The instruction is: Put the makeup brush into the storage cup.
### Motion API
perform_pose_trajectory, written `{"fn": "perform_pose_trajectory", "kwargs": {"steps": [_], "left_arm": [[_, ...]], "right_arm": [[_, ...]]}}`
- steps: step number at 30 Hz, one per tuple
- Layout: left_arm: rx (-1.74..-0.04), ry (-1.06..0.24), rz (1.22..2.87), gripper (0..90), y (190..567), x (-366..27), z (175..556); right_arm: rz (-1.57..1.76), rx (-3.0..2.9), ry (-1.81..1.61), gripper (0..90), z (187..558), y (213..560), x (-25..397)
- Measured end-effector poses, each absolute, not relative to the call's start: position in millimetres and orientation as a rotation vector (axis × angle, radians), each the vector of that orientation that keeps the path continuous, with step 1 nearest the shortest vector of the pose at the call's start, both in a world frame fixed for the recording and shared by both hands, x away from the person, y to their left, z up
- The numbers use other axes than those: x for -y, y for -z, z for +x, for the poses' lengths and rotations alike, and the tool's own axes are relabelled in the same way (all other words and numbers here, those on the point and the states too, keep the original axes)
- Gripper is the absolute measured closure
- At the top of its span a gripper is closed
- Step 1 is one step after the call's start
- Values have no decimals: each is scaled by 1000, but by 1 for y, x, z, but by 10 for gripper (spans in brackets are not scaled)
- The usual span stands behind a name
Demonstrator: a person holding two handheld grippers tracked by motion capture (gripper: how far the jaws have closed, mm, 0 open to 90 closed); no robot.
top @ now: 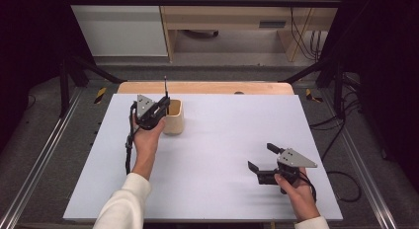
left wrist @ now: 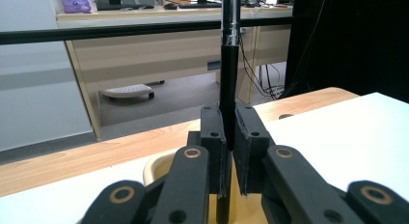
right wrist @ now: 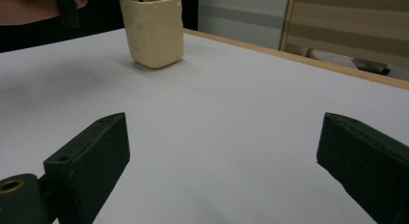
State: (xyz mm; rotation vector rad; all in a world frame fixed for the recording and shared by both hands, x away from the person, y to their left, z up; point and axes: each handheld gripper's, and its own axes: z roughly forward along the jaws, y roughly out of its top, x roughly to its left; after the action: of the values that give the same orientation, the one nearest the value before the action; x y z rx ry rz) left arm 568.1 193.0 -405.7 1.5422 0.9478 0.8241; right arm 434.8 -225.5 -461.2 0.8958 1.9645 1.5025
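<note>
A cream square cup (top: pixel 174 118) stands on the white table top (top: pixel 212 155), left of centre toward the back; it also shows as the cup (right wrist: pixel 153 30) far off in the right gripper view. My left gripper (top: pixel 166 101) is shut on a thin black pen (top: pixel 165 87) held upright, its lower end inside the cup's mouth. In the left gripper view the pen (left wrist: pixel 229 64) rises between the closed jaws, above the cup rim (left wrist: pixel 159 165). My right gripper (top: pixel 260 157) rests low at the front right, open, with nothing between its jaws.
A wooden strip (top: pixel 205 87) edges the table's back side. Beyond it stand a light wooden desk (top: pixel 232 19) and cables on the floor. Dark frame bars (top: pixel 74 66) flank the table. Bare table surface lies between the cup and my right gripper.
</note>
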Motion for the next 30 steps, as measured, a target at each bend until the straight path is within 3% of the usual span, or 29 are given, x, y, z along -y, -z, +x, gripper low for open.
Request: {"fn": "perform_pose_trajectory", "kwargs": {"steps": [26, 30], "left_arm": [[-955, -817, 1562, 829, 414, -192, 568], [-960, -824, 1568, 782, 415, -191, 565]], "right_arm": [[894, -1965, -1502, 47, 435, 461, 225], [896, -1964, -1501, 47, 435, 461, 225]]}}
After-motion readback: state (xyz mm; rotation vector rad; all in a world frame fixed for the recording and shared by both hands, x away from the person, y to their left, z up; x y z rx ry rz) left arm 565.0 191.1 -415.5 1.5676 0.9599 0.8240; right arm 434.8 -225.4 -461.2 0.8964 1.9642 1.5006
